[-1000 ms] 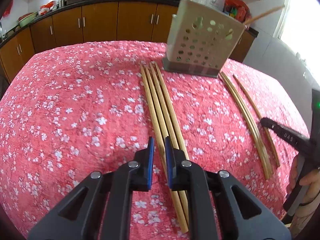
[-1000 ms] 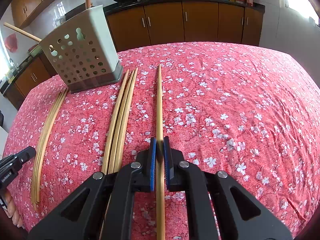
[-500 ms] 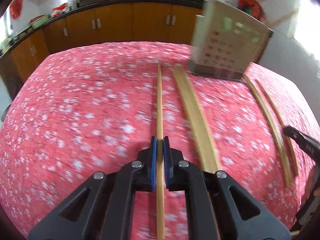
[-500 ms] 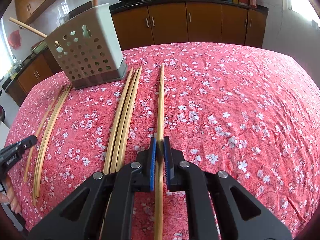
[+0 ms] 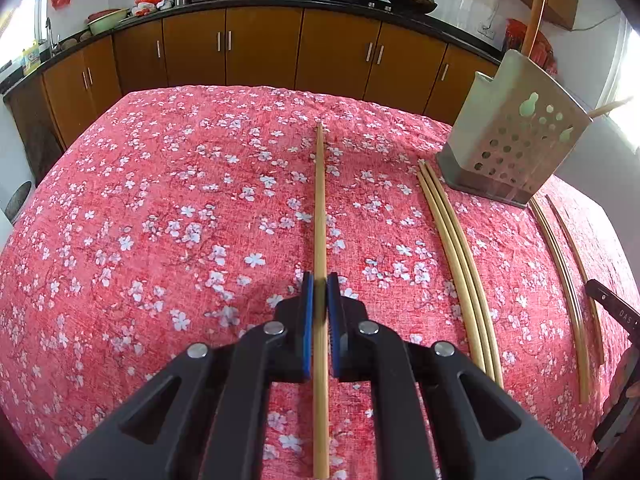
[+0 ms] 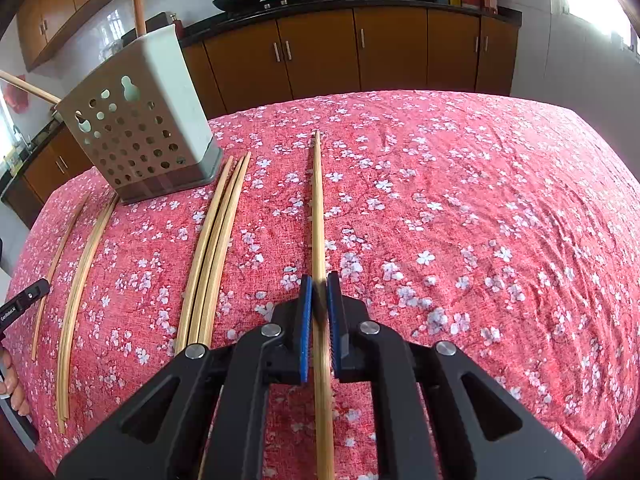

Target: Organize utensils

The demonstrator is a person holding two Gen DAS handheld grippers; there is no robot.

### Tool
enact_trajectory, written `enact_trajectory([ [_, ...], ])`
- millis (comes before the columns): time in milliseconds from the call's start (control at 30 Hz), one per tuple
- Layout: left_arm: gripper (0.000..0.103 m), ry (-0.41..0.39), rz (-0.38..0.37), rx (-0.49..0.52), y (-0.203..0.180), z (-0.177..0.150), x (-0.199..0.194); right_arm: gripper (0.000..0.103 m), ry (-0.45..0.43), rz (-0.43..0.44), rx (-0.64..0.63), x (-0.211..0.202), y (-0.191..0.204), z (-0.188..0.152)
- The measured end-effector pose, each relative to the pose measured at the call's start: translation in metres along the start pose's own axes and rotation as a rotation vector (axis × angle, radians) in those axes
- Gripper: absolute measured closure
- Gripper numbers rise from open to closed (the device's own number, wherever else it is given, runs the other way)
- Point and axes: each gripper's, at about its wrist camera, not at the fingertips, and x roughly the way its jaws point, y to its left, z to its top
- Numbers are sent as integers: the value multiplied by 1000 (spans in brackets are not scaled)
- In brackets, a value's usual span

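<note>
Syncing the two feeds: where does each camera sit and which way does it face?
Left wrist: on the left gripper, facing forward along the left-held chopstick, over the floral tablecloth toward the kitchen cabinets; own jaws at bottom, right gripper tip at right edge.
Right wrist: on the right gripper, facing forward along the right-held chopstick; own jaws at bottom, left gripper tip at left edge.
Shared: the perforated chopstick holder, right of centre in the left view, left of centre in the right.
</note>
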Motion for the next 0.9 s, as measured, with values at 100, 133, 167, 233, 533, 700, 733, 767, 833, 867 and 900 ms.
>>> enact_trajectory([
  [100, 94, 0, -8, -9, 0, 0, -1, 93, 0, -4, -4, 0, 1, 0],
  [133, 94, 0, -10, -11, 1, 0, -2, 93, 0, -5, -4, 0, 1, 0],
  [167, 94, 0, -11, -13, 2, -1, -3, 93, 0, -3, -3, 0, 1, 0],
  [233, 94, 0, -11, -13, 1, 0, -3, 93, 0, 7, 5, 1, 1, 0],
  [533, 94, 2, -20, -21, 3, 2, -5, 93, 0, 21, 19, -1, -4, 0],
  [700, 94, 3, -23, -25, 4, 2, -5, 93, 1, 21, 20, 0, -2, 0],
  [733, 94, 4, -23, -26, 4, 2, -5, 93, 0, 20, 19, 0, -2, 0],
  [767, 94, 4, -23, -26, 4, 2, -5, 93, 1, 19, 18, 0, -2, 0],
  [833, 94, 4, -23, -28, 3, 3, -6, 93, 1, 19, 18, 0, -2, 0],
  [867, 94, 5, -23, -28, 3, 3, -6, 93, 1, 20, 18, 0, -3, 0],
  [900, 94, 5, -24, -29, 4, 3, -6, 93, 1, 20, 19, 0, -3, 0],
])
